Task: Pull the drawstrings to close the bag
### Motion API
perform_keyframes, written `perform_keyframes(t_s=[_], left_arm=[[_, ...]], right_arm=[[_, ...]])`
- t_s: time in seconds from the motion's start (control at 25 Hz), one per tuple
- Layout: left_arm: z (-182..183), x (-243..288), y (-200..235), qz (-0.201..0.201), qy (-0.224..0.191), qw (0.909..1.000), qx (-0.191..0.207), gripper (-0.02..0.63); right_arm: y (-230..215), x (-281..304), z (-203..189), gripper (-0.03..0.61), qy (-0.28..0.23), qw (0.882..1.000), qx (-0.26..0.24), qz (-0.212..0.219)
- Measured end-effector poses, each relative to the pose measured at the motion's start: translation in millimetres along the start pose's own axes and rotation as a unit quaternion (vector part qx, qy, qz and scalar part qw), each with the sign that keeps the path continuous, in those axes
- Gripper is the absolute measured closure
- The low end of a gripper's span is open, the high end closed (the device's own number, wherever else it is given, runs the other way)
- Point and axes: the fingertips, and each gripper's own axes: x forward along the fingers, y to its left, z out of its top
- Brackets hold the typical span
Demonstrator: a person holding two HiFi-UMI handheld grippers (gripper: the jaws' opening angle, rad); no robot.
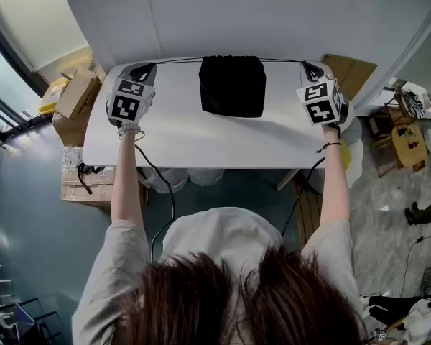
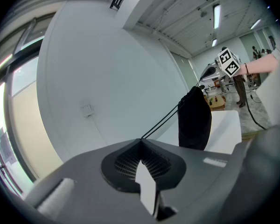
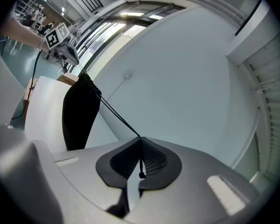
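A black drawstring bag stands at the back middle of the white table, its mouth gathered. Its two thin black drawstrings run taut along the far edge, one to each side. My left gripper is at the table's back left, shut on the left drawstring, which enters between its closed jaws. At the back right, my right gripper is shut on the right drawstring, with the cord's knotted end hanging between the pads. Each gripper view shows the bag and the other gripper beyond it.
A pale wall rises right behind the table. Cardboard boxes are stacked on the floor at the left. Wooden furniture and a flat cardboard sheet are at the right. Black cables hang below the table's front edge.
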Motion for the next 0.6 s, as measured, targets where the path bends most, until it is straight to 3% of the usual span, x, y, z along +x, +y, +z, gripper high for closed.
perform_keyframes(t_s=[0.6], left_arm=[[-1.2, 4.4, 1.4, 0.000, -0.002, 1.0000, -0.005, 0.614]], right_arm=[[-0.5, 4.1, -4.3, 0.565, -0.001, 1.000, 0.002, -0.002]])
